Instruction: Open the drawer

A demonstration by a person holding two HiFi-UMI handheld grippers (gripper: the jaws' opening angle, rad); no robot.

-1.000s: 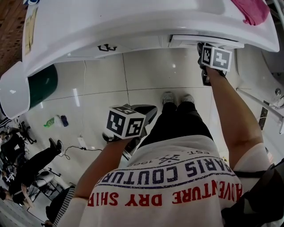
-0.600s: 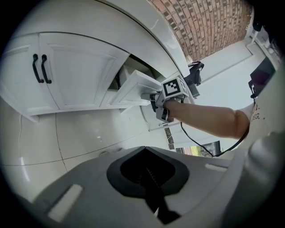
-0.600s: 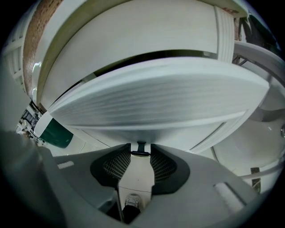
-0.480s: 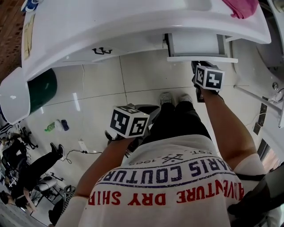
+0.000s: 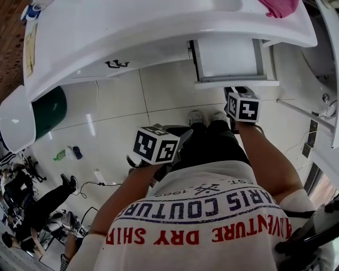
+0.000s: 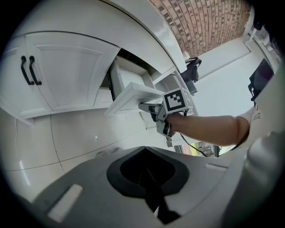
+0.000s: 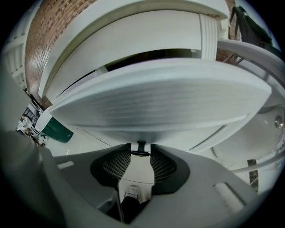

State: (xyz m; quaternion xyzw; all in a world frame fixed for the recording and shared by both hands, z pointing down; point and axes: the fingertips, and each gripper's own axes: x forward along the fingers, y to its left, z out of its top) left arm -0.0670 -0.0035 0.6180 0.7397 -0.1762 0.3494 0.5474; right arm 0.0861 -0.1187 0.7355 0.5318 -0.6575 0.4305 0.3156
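The white drawer (image 5: 228,55) stands pulled well out of the vanity cabinet (image 5: 132,32), and its inside looks empty. My right gripper (image 5: 235,91) is under the drawer's front panel (image 7: 156,98), shut on the small dark drawer handle (image 7: 140,153), which spans between the two fingertips. From the left gripper view the drawer (image 6: 133,93) juts out with the right gripper (image 6: 149,107) at its front edge. My left gripper (image 5: 177,133) hangs at waist height, away from the cabinet. Its jaws (image 6: 144,171) are shut with nothing in them.
Two cabinet doors with black handles (image 5: 116,64) sit left of the drawer. A pink cloth (image 5: 278,6) lies on the counter. A green bin (image 5: 50,108) stands at the left. The person's shoes (image 5: 209,116) are on the glossy tile floor below the drawer.
The drawer has slid out of the cabinet toward the person. The right gripper has come back with the handle. The left gripper has barely shifted.
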